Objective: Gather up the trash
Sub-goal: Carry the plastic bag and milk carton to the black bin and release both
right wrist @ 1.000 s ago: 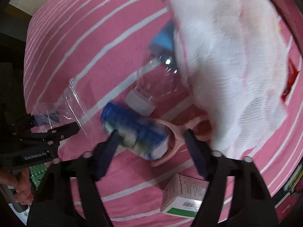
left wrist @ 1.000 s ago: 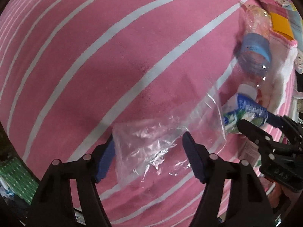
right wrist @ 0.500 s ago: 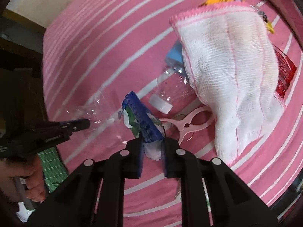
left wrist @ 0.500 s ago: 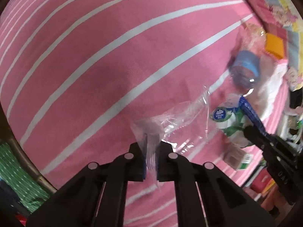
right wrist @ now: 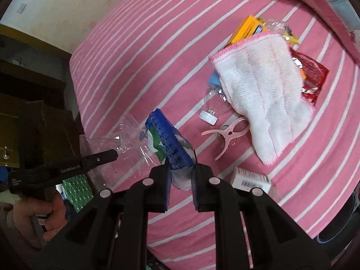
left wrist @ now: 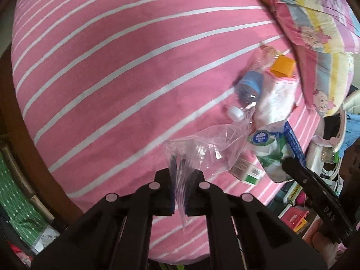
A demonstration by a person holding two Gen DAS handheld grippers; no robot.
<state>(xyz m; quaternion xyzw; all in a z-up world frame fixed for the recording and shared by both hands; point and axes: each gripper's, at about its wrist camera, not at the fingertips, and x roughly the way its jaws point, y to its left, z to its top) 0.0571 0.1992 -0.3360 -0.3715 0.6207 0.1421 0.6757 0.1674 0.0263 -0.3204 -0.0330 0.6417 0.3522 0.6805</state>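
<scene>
The tissue packet [right wrist: 167,139], a crumpled soft pack printed green and white with a blue strip, is pinched at its near end in your right gripper [right wrist: 181,180] and hangs above the pink striped bedsheet [right wrist: 139,51]. Your left gripper [left wrist: 179,191] is clamped tight on a clear plastic bag [left wrist: 202,148], which is crinkled, see-through and seems to hold nothing; it hangs just left of the packet. On the sheet beyond your right claw lie a pink clothes peg [right wrist: 227,132], a clear bottle [right wrist: 213,103] with a white cap, and a small white carton [right wrist: 250,177] to the right. A white cloth [right wrist: 261,85] with pink edging covers part of the bottle, an orange box [right wrist: 245,28] and a red wrapper [right wrist: 312,78].
</scene>
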